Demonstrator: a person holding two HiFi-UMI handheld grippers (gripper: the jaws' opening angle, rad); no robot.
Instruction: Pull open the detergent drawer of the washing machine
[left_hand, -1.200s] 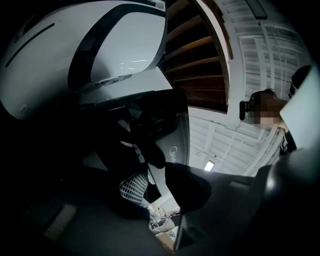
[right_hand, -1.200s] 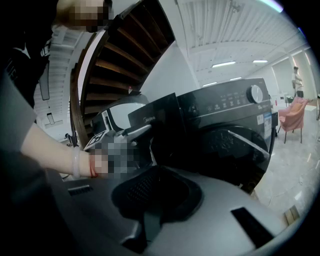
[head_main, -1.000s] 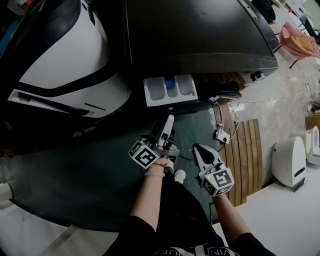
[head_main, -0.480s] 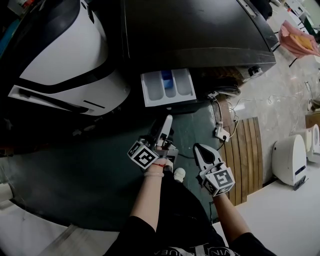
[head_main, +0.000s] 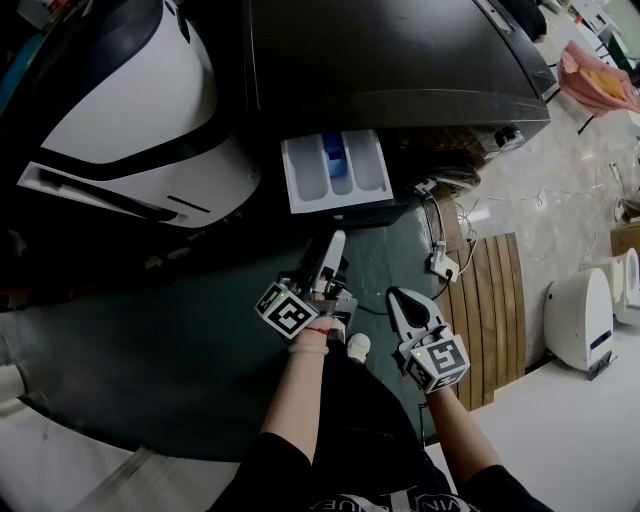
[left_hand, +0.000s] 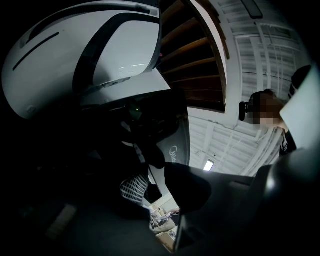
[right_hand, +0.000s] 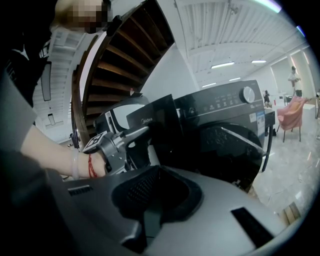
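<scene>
Head view looks steeply down on the washing machine; right gripper view shares it, facing its front nearby; left gripper view tilts up.

Open green floor gives me room up to the jutting detergent drawer; the white machine crowds my left, cables and wooden slats my right.

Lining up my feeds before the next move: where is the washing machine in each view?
Head view: washing machine fills the top centre.
Left gripper view: washing machine, dark logo panel at centre.
Right gripper view: washing machine right of centre.
Shared landmark: white appliance on its left in all three.
</scene>
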